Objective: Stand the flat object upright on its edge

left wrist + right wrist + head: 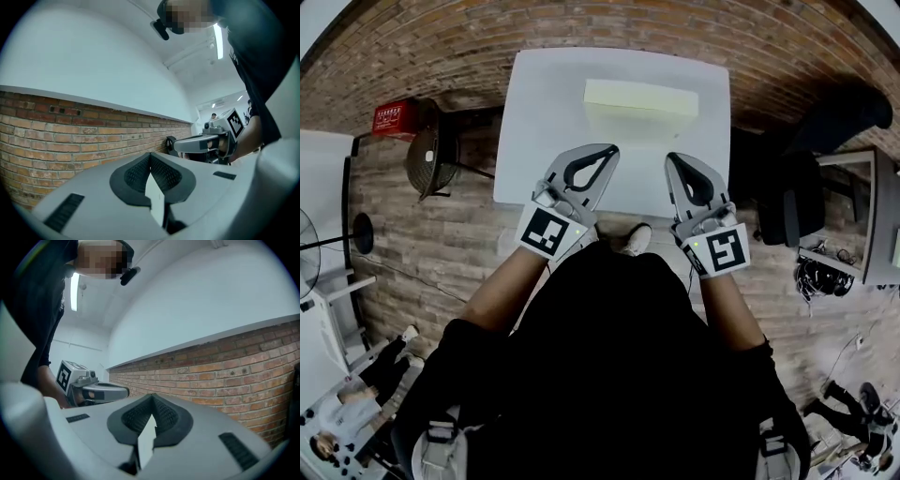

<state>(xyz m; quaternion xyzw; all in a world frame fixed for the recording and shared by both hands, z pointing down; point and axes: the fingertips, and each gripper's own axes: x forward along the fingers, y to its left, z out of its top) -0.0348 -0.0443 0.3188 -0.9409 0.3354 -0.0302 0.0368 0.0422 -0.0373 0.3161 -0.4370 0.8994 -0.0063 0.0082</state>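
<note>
The person wears a black top (609, 366) with short sleeves (464, 337). A grey strap with a buckle (441, 439) lies on each shoulder of the black top. A pale shoe (633, 241) shows just beyond the top's front edge.

The left hand-held gripper (607, 150) and the right hand-held gripper (672, 157), both ahead of the black top, have smooth light-grey shells that taper to rounded tips. Each carries a white marker cube (547, 232) printed with a black square pattern, and a small green light (695, 246) glows beside the cube. The jaws are lined with black ribbed pads (133, 176). Dark rectangular slots (65, 212) are set into the grey shell.
</note>
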